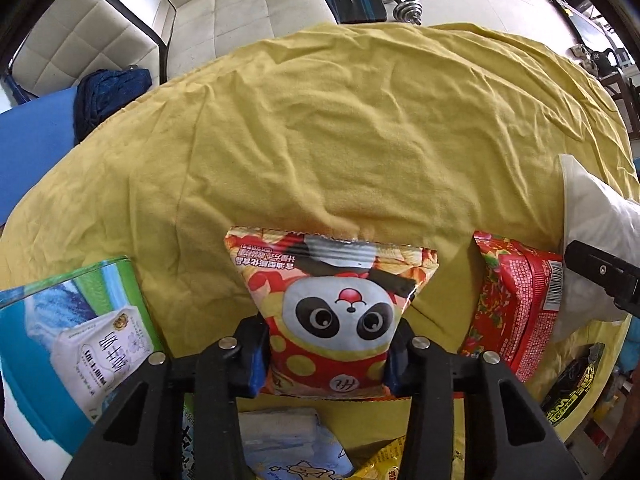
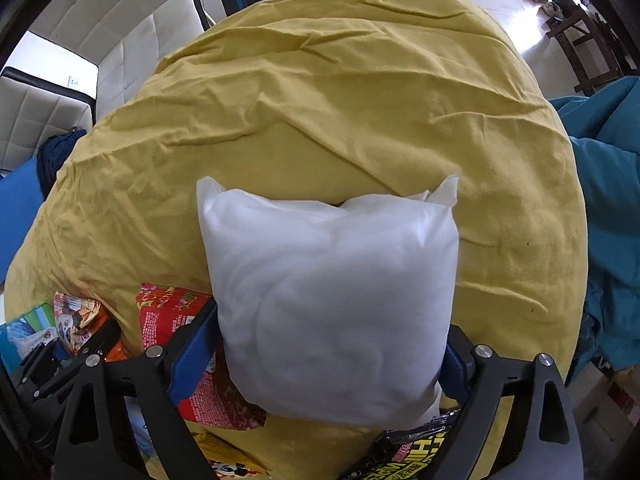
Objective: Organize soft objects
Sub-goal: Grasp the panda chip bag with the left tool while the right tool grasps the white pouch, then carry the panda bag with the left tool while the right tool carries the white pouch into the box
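- Between the left gripper's [image 1: 328, 354] 2 blue pads sits the panda snack bag [image 1: 332, 312]; both pads press into its lower sides, so it is clamped.
- Just right of that gripper lies a red snack packet [image 1: 516, 308], and just left a green tissue pack [image 1: 76, 340], all on the yellow cloth [image 1: 340, 140].
- Ahead of the right gripper [image 2: 328, 360] and reaching between its wide-set fingers lies the white pillow [image 2: 332, 300]; the pads flank its lower sides, but whether they squeeze it I cannot tell.
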The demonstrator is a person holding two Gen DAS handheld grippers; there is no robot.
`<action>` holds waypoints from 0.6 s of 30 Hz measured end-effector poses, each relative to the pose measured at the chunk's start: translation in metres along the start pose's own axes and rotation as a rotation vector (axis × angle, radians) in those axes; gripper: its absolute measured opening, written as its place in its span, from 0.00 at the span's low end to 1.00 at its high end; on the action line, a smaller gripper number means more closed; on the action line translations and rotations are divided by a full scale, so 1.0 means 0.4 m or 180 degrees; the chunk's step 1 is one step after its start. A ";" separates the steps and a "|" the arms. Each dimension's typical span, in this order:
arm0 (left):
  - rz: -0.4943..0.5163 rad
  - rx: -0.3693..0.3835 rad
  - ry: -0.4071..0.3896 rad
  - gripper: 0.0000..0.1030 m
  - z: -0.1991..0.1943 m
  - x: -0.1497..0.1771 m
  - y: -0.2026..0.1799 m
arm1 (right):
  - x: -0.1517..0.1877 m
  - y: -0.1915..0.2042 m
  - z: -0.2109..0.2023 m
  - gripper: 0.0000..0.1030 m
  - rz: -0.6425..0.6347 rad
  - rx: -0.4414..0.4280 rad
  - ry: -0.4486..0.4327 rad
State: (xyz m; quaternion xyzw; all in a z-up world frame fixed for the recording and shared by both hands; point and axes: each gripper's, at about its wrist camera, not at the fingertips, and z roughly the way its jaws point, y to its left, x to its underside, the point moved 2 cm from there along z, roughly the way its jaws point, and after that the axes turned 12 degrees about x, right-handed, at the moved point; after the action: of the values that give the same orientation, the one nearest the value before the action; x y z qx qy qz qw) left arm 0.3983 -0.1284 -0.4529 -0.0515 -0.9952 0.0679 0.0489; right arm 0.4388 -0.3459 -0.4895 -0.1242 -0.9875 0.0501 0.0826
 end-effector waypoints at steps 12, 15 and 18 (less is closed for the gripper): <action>-0.0114 0.0083 -0.0237 0.39 -0.123 0.100 -0.027 | 0.076 -0.015 -0.080 0.67 -0.0112 0.0030 -0.0253; -0.0120 0.0123 -0.0291 0.39 -0.154 0.140 -0.030 | 0.132 -0.054 -0.104 0.67 -0.0088 -0.0015 -0.0333; -0.0144 0.0196 -0.0350 0.39 -0.193 0.179 -0.028 | 0.166 -0.088 -0.131 0.67 -0.0049 -0.0156 -0.0350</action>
State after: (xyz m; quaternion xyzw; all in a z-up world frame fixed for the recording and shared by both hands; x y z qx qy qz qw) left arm 0.3345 -0.1215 -0.3686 -0.0237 -0.9947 0.1001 -0.0028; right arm 0.3762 -0.3587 -0.4239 -0.1157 -0.9924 0.0320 0.0254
